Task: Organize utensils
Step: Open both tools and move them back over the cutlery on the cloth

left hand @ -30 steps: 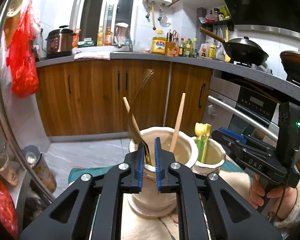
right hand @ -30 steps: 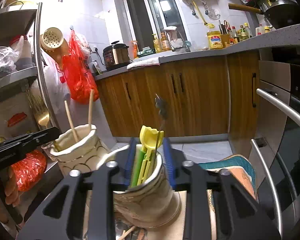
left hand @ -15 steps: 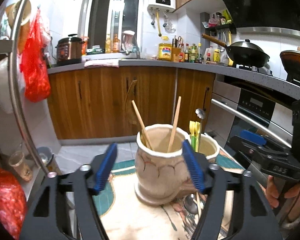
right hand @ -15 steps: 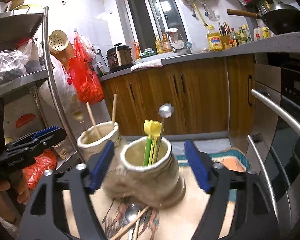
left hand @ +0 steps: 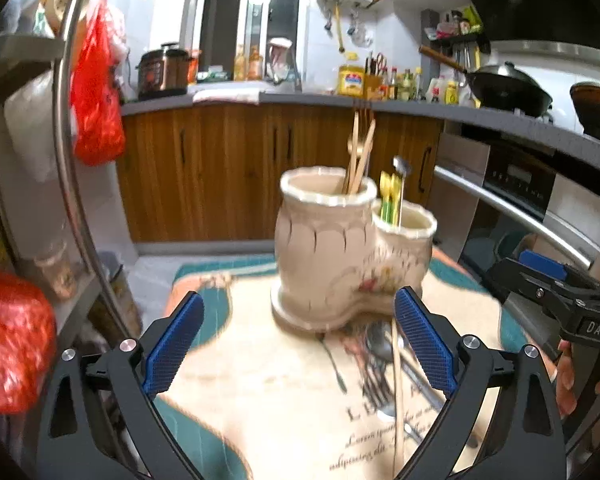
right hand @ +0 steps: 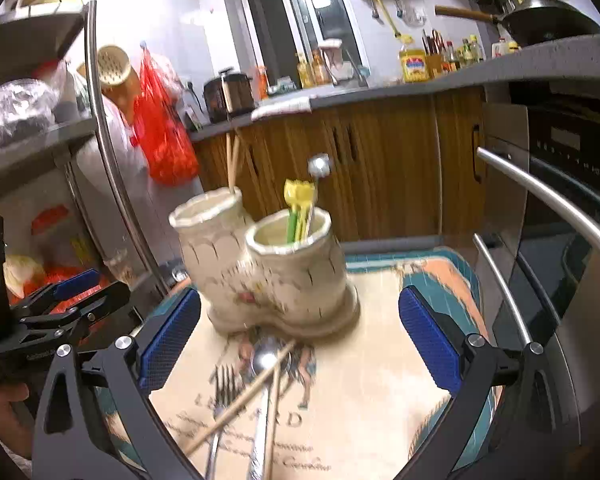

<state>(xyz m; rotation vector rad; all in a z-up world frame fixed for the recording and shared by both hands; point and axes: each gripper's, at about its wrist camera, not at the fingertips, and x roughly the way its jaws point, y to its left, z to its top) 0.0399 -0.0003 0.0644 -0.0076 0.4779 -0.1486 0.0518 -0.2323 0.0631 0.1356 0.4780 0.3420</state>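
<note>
A cream two-pot ceramic holder (left hand: 332, 248) (right hand: 268, 272) stands on a patterned mat (left hand: 260, 392) (right hand: 372, 384). Its taller pot holds wooden chopsticks (left hand: 360, 156) (right hand: 232, 160). Its shorter pot holds yellow-green plastic utensils (left hand: 390, 196) (right hand: 298, 208) and a metal spoon (right hand: 318, 176). Loose forks, a spoon (right hand: 264, 364) and chopsticks (left hand: 396, 384) (right hand: 240, 400) lie on the mat in front of the holder. My left gripper (left hand: 300, 344) is open and empty, back from the holder. My right gripper (right hand: 300, 344) is open and empty above the loose utensils; it also shows in the left wrist view (left hand: 556, 292).
Wooden cabinets (left hand: 220, 176) and a counter with bottles and a cooker run behind. An oven with a steel handle (right hand: 548, 196) stands to the right. A metal rack with red bags (right hand: 160, 132) (left hand: 12, 340) stands to the left.
Both grippers let go of utensils in the pots, opened wide and pulled back from the holder. The loose utensils on the mat have come into view.
</note>
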